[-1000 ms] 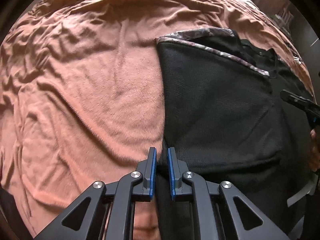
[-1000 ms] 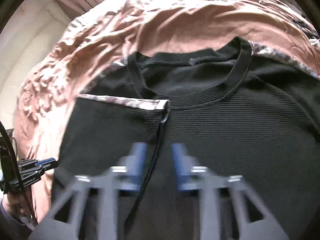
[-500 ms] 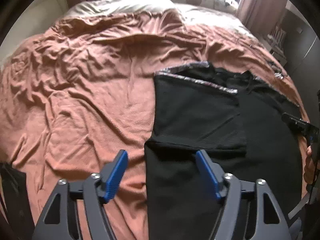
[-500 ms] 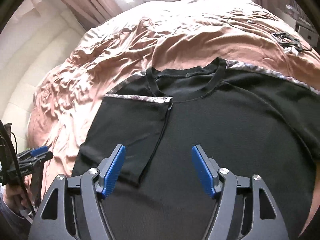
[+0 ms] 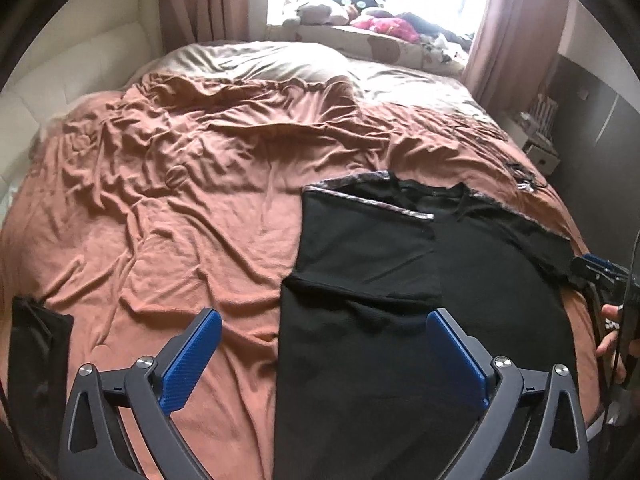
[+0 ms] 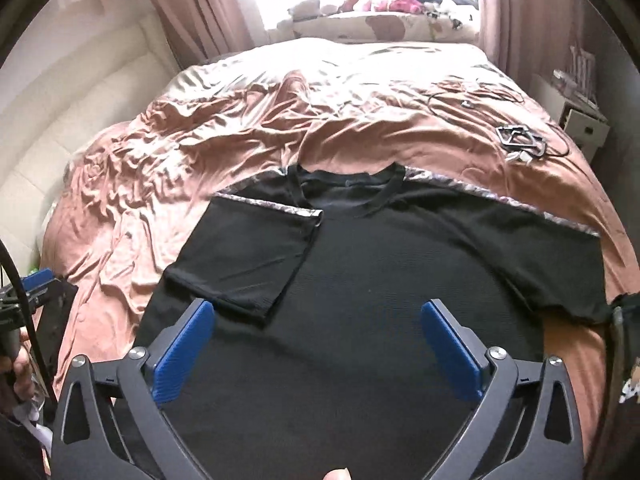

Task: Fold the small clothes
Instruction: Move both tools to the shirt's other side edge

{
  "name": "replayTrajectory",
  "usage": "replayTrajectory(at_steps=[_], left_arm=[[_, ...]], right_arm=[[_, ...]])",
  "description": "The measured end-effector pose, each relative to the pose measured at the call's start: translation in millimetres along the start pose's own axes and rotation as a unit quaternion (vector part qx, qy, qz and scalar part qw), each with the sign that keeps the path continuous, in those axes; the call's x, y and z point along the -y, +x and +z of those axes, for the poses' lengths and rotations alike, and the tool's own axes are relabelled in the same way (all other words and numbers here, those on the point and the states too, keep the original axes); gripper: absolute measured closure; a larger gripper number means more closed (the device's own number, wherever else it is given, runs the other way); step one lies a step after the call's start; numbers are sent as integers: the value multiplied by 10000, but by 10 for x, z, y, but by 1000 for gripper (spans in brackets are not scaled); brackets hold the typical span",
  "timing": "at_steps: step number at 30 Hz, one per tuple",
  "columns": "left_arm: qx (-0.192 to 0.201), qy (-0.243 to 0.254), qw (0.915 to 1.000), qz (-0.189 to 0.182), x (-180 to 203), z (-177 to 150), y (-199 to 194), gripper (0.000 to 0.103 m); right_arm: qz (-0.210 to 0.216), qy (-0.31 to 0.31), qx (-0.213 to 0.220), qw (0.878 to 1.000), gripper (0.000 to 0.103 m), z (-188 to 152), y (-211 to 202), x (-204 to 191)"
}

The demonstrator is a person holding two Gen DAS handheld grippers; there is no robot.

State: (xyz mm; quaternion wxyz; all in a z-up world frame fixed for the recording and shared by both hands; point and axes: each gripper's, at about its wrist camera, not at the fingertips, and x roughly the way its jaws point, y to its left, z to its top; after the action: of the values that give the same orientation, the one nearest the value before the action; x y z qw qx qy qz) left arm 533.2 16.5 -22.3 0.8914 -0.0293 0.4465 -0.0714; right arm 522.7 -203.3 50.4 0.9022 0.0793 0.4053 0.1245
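A black short-sleeved T-shirt point(image 6: 360, 280) with patterned shoulder trim lies flat on a bed with a rust-brown blanket point(image 6: 200, 148). Its left sleeve point(image 6: 248, 256) is folded inward over the chest; the right sleeve point(image 6: 552, 264) lies spread out. My right gripper point(image 6: 318, 354) is open and empty above the shirt's lower body. My left gripper point(image 5: 322, 364) is open and empty above the shirt's point(image 5: 400, 320) left edge, where the folded sleeve point(image 5: 360, 248) lies. The right gripper also shows at the right edge of the left wrist view point(image 5: 596, 270).
Black cables and a small frame-like object point(image 6: 520, 140) lie on the blanket at the far right. A dark object point(image 5: 36, 344) sits at the bed's near left edge. Pillows and stuffed toys point(image 6: 380, 0) line the window sill. A white nightstand point(image 6: 584, 128) stands right of the bed.
My left gripper let go of the shirt's folded edge and opened wide. Both grippers pulled back and up from the shirt, so more of the bed shows.
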Motion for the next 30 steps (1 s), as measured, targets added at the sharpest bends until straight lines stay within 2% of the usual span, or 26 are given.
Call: replayTrajectory(at_steps=[4,9,15,23,30], left_arm=[[46,77,10000,3,120,-81,-116,0],[126,-14,9997,-185,229,-139,-227,0],[181,202,9991,-335,542,-191,-292,0],[195,467,9971,-567,994,-194,-268,0],[181,633,9951,-740,1340,-148,-181,0]], right_arm=[[-71,-7,74,9999,0,-97,-173,21],[-150,-46,126,9998,0,-186,-366,94],[-263,54,289,9992,0,-323,-658,294],[-550,163,567,9967,0,-530,-1009,589],[-671,347,635,9951,0,-632,-1158,897]])
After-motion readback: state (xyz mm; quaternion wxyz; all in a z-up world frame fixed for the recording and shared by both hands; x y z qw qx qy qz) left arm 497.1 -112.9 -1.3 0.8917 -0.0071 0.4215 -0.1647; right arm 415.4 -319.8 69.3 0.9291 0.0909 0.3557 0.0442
